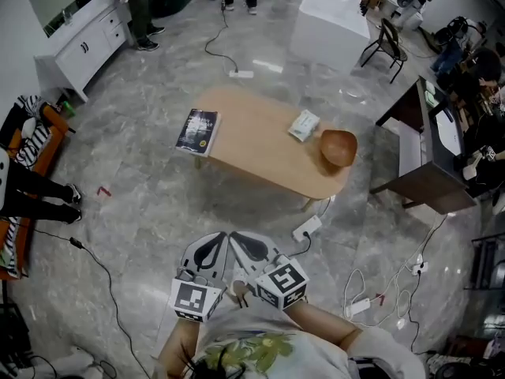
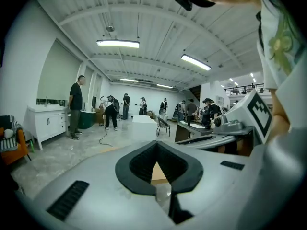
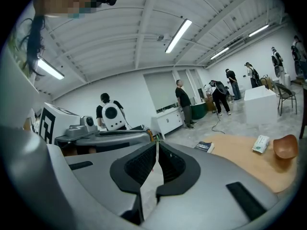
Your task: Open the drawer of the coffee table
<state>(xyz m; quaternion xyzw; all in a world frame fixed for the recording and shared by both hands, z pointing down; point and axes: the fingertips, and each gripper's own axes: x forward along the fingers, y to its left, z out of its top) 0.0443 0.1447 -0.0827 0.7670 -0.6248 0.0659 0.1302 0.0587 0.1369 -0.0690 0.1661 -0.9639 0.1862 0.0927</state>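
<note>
While both tools are held close to the person's chest at 6 o'clock in the head view, the coffee table [image 1: 268, 144] stands at 12 o'clock from them, well apart, with bare grey floor [image 1: 158, 204] between.
- left gripper [image 1: 215, 245] and right gripper [image 1: 249, 245] lie side by side, tips almost touching, both pointing toward the table.
- No drawer front can be made out from this angle; only the light wooden top shows.
- On the top: dark book [image 1: 198, 131] at the 9 o'clock end, overhanging the edge; white packet [image 1: 304, 125] toward 2 o'clock; wooden bowl [image 1: 338, 148] just beside the packet, at the 3 o'clock end. The bowl's hollow shows plain brown wood.
- A white power strip [image 1: 307, 228] lies on the floor near the table's near corner.

Left gripper view: the jaws are together, with nothing clamped between them. A sliver of the tan table top [image 2: 158, 173] shows through the notch between the black pads [image 2: 134, 169]. The right gripper's marker cube [image 2: 259, 114] sits at 3 o'clock.

Right gripper view: the jaws are closed to a thin slit, holding nothing. The table [image 3: 244, 159] lies at 3 o'clock, apart from the tips. It carries the book [image 3: 205, 146], the packet [image 3: 261, 143] and the bowl [image 3: 285, 147]. No drawer is visible here either.
</note>
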